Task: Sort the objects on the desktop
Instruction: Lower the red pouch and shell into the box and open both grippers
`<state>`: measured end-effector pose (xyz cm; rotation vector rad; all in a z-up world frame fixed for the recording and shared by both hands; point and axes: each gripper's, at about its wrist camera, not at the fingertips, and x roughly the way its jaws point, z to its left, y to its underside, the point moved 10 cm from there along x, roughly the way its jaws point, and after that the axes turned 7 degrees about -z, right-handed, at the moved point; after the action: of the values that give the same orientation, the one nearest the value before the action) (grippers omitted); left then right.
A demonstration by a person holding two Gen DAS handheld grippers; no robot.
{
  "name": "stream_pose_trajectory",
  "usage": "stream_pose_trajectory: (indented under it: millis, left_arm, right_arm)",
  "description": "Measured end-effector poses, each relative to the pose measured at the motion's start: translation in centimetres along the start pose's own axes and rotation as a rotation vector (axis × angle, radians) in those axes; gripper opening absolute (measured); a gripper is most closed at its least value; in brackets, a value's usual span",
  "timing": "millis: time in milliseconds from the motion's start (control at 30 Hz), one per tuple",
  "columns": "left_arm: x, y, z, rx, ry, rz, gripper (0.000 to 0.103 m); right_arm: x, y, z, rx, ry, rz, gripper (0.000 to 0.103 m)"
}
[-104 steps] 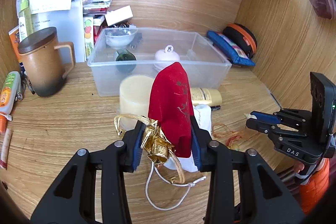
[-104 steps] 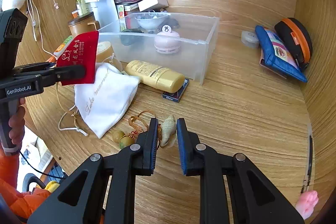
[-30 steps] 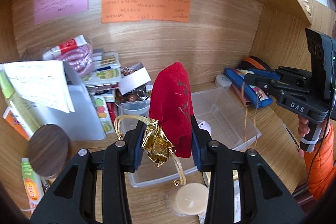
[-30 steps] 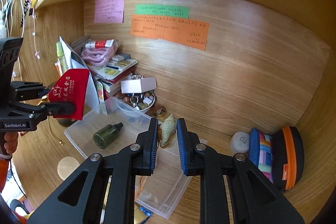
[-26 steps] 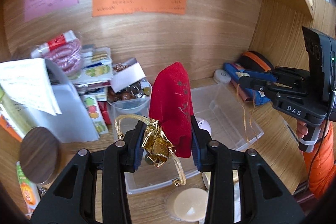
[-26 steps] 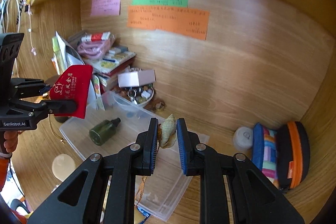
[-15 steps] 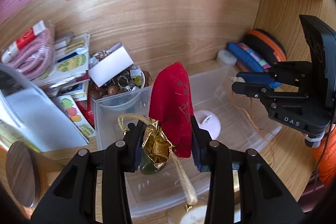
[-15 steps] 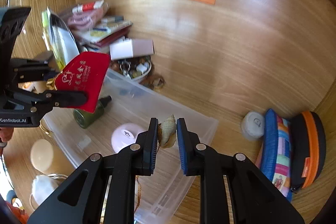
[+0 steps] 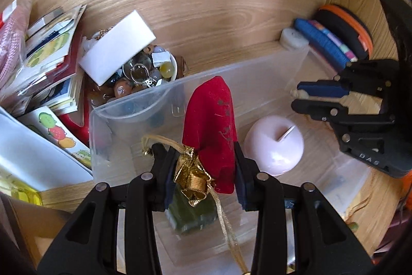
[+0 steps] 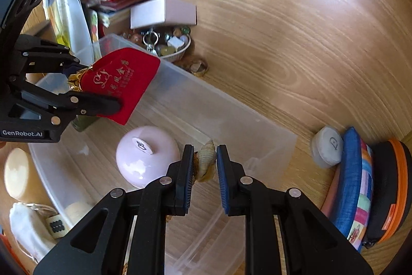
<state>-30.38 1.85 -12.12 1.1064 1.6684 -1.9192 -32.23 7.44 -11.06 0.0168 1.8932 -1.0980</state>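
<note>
The red velvet drawstring pouch, pinched in the closed left gripper, and the small tan seashell, clamped in the right gripper, hang over the clear plastic bin. Dropped together, the 2 could snag: the pouch's gold cord dangles, and the shell might strike the pink ceramic dome.

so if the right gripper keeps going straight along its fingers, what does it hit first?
Probably the floor or far wall of the clear plastic bin, just right of the pink dome-shaped object. Right gripper holds a beige seashell; depth is unclear.
</note>
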Motion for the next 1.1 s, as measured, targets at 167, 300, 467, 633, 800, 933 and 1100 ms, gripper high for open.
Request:
stream_pose_trajectory:
  millis: [167, 300, 467, 633, 800, 933, 1100]
  left_arm:
    - [0.2, 0.4, -0.4, 0.042, 0.001, 0.022, 0.038]
    - [0.5, 0.6, -0.5, 0.049, 0.004, 0.046, 0.038]
    - [0.9, 0.8, -0.5, 0.043, 0.006, 0.067, 0.040]
    - [0.7, 0.9, -0.4, 0.041, 0.022, 0.067, 0.045]
    - [0.8, 0.9, -0.3, 0.039, 0.021, 0.073, 0.046]
    - [0.9, 1.0, -0.1, 0.039, 0.010, 0.081, 0.049]
    - [0.6, 0.9, -0.1, 0.036, 0.002, 0.076, 0.059]
  right_arm:
    - [0.5, 0.2, 0.1, -0.046, 0.012, 0.022, 0.016]
    - [0.9, 0.5, 0.3, -0.086, 0.020, 0.062, 0.016]
    - [1.5, 0.9, 0.5, -0.128, 0.036, 0.110, 0.016]
    - [1.8, 1.1, 0.2, -0.125, 0.037, 0.138, 0.016]
    - [2.0, 1.3, -0.1, -0.124, 0.057, 0.151, 0.018]
    - [1.9, 1.2, -0.2, -0.129, 0.078, 0.145, 0.035]
    - [1.7, 1.1, -0.5, -0.132, 0.108, 0.147, 0.042]
